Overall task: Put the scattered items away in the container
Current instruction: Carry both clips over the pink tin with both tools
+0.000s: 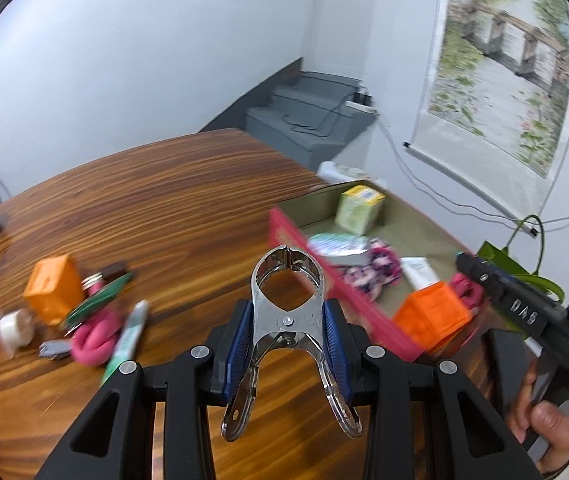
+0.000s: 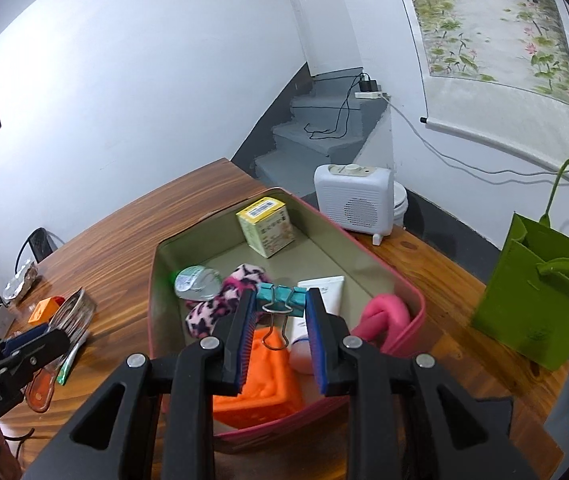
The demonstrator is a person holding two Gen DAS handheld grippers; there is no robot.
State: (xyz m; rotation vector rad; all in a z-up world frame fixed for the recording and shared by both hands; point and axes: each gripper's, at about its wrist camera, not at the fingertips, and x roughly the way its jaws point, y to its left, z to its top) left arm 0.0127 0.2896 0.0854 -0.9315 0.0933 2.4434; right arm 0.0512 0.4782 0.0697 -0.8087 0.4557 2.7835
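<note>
Left gripper (image 1: 289, 332) of mine pinches a shiny metal spring clamp (image 1: 289, 312); my right gripper (image 2: 280, 322), stamped "DAS", clasps a teal binder clip (image 2: 281, 299) over the pink tin container (image 2: 412, 300) right of the scattered pile.

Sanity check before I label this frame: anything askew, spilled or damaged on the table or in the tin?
Nothing damaged or spilled. The scattered pile by the orange box on the wooden table is simply untidied. The left gripper holds a metal spring clamp; the right gripper holds a teal binder clip above the pink-rimmed tin.
</note>
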